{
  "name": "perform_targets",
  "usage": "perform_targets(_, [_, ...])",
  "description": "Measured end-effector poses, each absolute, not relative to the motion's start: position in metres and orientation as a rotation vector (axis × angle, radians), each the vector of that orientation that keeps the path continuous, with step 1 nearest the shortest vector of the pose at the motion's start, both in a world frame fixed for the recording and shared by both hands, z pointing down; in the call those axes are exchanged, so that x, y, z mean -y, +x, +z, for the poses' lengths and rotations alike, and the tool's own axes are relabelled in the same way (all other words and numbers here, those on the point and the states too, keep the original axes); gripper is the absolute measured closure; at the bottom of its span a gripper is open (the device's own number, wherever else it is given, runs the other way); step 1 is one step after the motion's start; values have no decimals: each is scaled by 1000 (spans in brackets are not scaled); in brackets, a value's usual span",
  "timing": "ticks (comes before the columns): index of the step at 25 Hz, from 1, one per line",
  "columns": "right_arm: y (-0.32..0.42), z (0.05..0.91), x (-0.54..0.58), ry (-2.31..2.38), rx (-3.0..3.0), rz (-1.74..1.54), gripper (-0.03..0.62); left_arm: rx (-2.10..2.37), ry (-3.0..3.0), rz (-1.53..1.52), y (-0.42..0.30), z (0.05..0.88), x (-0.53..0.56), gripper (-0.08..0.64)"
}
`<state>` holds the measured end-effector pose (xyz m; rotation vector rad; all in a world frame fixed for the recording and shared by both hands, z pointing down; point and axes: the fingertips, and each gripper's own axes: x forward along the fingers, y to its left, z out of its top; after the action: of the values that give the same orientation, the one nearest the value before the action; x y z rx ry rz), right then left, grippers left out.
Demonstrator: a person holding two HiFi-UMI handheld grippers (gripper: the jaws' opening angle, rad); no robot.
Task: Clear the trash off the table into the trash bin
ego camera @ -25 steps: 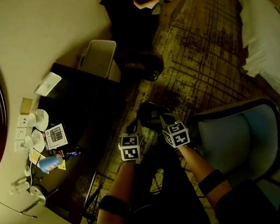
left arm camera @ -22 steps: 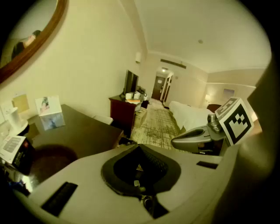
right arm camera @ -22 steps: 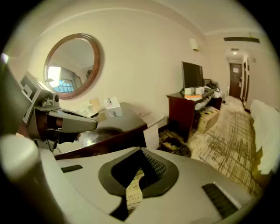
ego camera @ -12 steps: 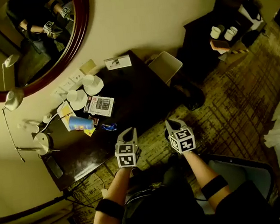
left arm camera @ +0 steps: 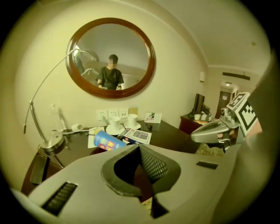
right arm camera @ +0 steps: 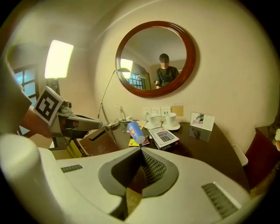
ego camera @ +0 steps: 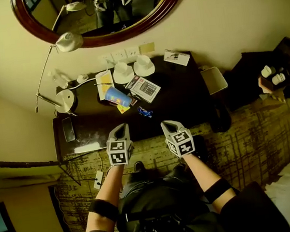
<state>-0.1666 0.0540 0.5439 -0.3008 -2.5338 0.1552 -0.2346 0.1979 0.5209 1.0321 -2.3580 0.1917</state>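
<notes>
A blue paper cup (ego camera: 117, 97) lies on its side on the dark table (ego camera: 185, 105), with a yellow wrapper (ego camera: 123, 108) and a small blue wrapper (ego camera: 144, 112) beside it. The white trash bin (ego camera: 214, 80) stands on the floor at the table's right end. My left gripper (ego camera: 120, 128) and right gripper (ego camera: 167, 124) hang side by side over the table's near edge, short of the trash. Both are shut and hold nothing. The cup (left arm camera: 108, 141) lies just past my left gripper (left arm camera: 140, 149) in its own view, and the cup (right arm camera: 135, 131) also lies beyond my right gripper (right arm camera: 141, 151).
A calculator box (ego camera: 143, 88), two white cups on saucers (ego camera: 123, 72), a card (ego camera: 176, 57), a desk lamp (ego camera: 65, 100) and a phone (ego camera: 68, 129) share the table. A round mirror (ego camera: 102, 19) hangs above. A dark cabinet (ego camera: 273, 77) stands at the right.
The head view has swung from the carpet and chair round to the table. Both grippers have risen and come up to the table's near edge, still shut.
</notes>
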Motion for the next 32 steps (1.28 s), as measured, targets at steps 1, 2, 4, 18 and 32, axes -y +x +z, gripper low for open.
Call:
perform_targets(1, [-172, 543, -65, -329, 2531, 140, 591, 2371, 1005, 178, -238, 520, -210, 558])
perform_targets(2, [-177, 542, -75, -351, 2529, 128, 591, 2384, 980, 166, -241, 520, -222, 558])
perform_targets(4, [-182, 541, -93, -386, 2522, 114, 589, 2417, 934, 150, -247, 522, -244, 558])
perform_targets(18, [-200, 567, -115, -390, 2447, 21, 563, 2396, 908, 53, -260, 532, -269, 558])
perform_targets(32, [-264, 643, -104, -498, 2265, -304, 322, 2381, 924, 59, -272, 537, -261, 558])
